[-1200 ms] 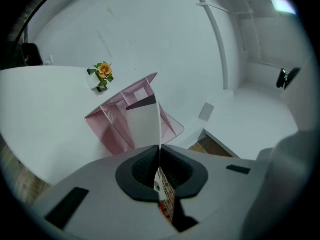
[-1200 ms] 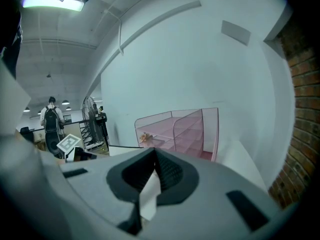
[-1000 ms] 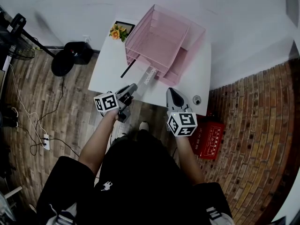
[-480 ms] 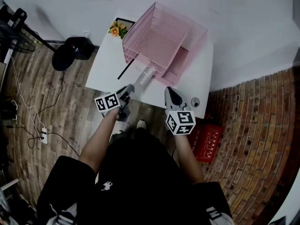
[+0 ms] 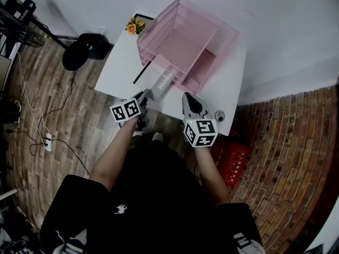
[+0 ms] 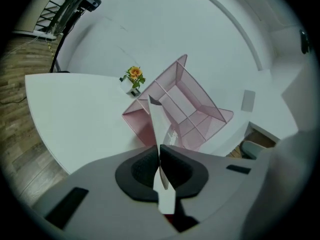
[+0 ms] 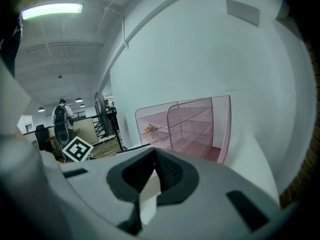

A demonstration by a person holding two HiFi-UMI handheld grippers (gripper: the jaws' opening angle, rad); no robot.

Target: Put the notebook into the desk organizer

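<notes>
Head view steeply down over white table (image 5: 119,67), both gripper views low, near, facing the shared desk organizer (image 6: 186,100)

Nothing reads cleanly. The notebook (image 5: 165,81) has a grey word printed along its cover, too small to make out, the red box (image 5: 231,156) on the floor carries white print that is also illegible, and the black clothing shows a small white figure logo (image 5: 120,209). The left cube (image 5: 125,111) and the right cube (image 5: 201,132) bear black-and-white square code markers, no letters or digits.
</notes>
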